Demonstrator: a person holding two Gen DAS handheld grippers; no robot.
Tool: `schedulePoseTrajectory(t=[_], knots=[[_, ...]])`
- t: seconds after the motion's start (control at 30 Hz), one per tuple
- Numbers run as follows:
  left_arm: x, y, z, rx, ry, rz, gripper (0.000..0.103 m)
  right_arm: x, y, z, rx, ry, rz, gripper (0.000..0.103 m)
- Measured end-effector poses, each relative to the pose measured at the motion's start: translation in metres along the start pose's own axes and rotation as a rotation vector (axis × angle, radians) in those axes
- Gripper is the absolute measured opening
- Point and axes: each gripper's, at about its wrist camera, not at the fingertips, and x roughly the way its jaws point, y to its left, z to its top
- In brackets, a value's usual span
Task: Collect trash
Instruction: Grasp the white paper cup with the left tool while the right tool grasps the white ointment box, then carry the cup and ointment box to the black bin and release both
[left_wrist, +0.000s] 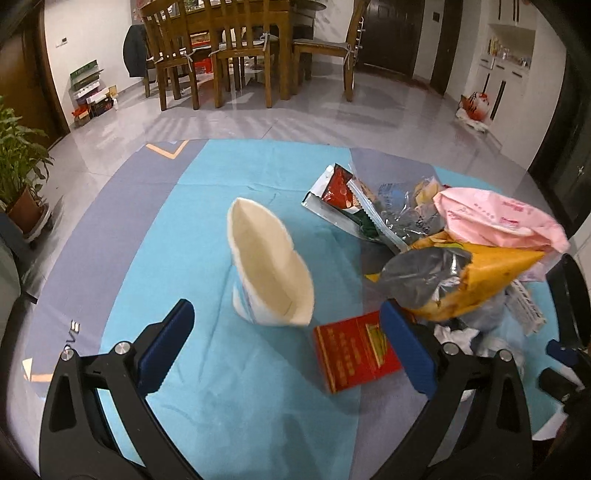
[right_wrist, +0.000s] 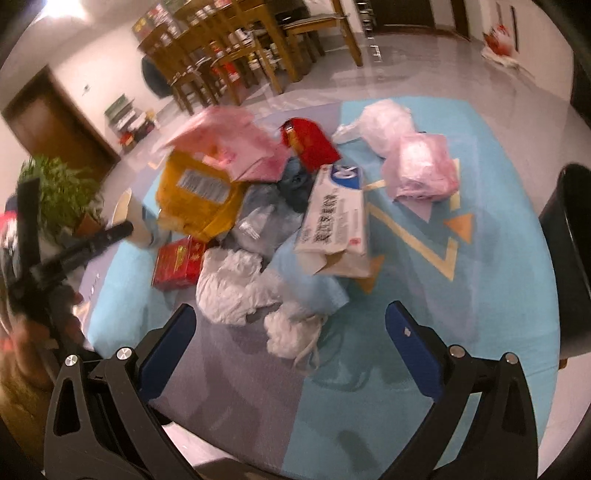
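On the blue mat (left_wrist: 221, 387), my left tongs (left_wrist: 288, 343) hang spread wide and empty, a squashed paper cup (left_wrist: 269, 273) just past them at twelve o'clock and a red box (left_wrist: 354, 354) by the right pad. My right tongs (right_wrist: 291, 339) are equally spread, gripping nothing, over crumpled white tissue (right_wrist: 236, 288), with the trash pile's yellow bag (right_wrist: 195, 199) at eleven o'clock and a black bin (right_wrist: 569, 258) at three.

Bare mat (left_wrist: 229, 387) lies open left of the paper cup (left_wrist: 269, 266); trash pile (left_wrist: 461, 258) crowds the right.
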Motion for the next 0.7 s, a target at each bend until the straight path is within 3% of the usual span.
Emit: schedulePoseTrajectory(t=[0.13,0.2,0.27,0.33,0.4,0.43,0.5,0.57,0.67,0.7], knots=[[0.018,-0.003,0.006,-0.021,0.026,0.055,0.100,-0.002,-0.024,0.010,0.101,-0.029,0.000,0.100],[0.023,0.000,0.009,-0.043,0.043,0.040,0.100,0.003,-0.029,0.015,0.119,-0.026,0.002,0.100],[0.026,0.002,0.011,-0.051,0.036,0.052,0.094,0.010,-0.030,0.021,0.116,-0.021,-0.008,0.100],[0.030,0.005,0.012,-0.058,0.046,0.076,0.071,0.017,-0.028,0.025,0.104,-0.010,-0.010,0.099],[0.034,0.011,0.010,-0.087,0.073,0.062,0.054,0.026,-0.023,0.029,0.087,0.005,-0.008,0.096],[0.037,0.014,0.010,-0.096,0.087,0.059,0.044,0.031,-0.020,0.030,0.072,0.016,-0.017,0.092],[0.039,0.017,0.008,-0.106,0.095,0.056,0.037,0.039,-0.015,0.032,0.049,0.034,-0.035,0.084],[0.036,0.020,0.007,-0.114,0.085,0.038,0.037,0.045,-0.015,0.034,0.044,0.055,-0.050,0.066],[0.024,0.022,0.006,-0.108,0.041,0.018,0.036,0.045,-0.015,0.032,0.041,0.059,-0.052,0.051],[0.019,0.023,0.006,-0.112,0.028,0.005,0.035,0.044,-0.014,0.030,0.039,0.054,-0.050,0.042]])
